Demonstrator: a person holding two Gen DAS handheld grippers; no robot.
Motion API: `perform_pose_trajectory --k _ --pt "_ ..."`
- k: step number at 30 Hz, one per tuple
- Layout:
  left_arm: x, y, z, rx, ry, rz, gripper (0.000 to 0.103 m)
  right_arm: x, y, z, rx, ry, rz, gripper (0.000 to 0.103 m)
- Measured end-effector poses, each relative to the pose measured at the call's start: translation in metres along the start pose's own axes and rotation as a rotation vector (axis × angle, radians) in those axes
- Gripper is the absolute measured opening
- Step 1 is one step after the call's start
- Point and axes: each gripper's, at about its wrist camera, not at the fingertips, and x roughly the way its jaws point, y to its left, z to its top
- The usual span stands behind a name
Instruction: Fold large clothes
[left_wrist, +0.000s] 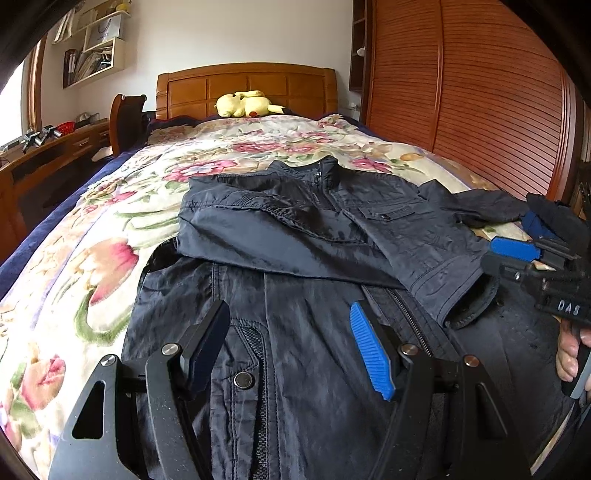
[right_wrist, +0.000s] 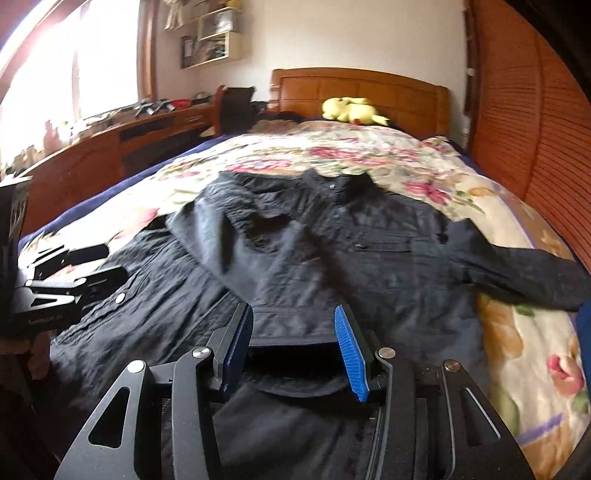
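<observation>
Lying on bed (left_wrist: 110, 229): dark jacket (left_wrist: 314, 236), left sleeve folded across its chest.
Left tongs (left_wrist: 291, 339): spread apart, holding nothing.
Right tongs (right_wrist: 295, 350): spread apart over sleeve cuff (right_wrist: 291, 328).

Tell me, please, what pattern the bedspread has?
Floral, pink on cream, bedspread; clearest in the left wrist view.

The left gripper (left_wrist: 288, 343) is sitting low in the frame of its own view, its jaws spread wide. The right gripper (right_wrist: 293, 347) is likewise gaping at lower centre. At the right edge, a hand (left_wrist: 570, 350) is gripping the handle.
</observation>
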Motion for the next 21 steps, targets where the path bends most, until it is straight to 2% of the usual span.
perform_pose_trajectory --k 9,16,21 --pt "0.002 -0.002 -0.004 0.005 -0.005 0.02 0.069 0.027 0.005 -0.001 -0.042 0.079 0.053 0.048" --pt "0.004 -0.004 -0.006 0.015 0.004 0.028 0.069 0.05 0.005 -0.004 -0.039 0.169 0.056 0.048" --pt "0.006 -0.003 -0.006 0.013 0.008 0.028 0.069 0.064 0.006 -0.002 -0.03 0.2 0.06 0.048"
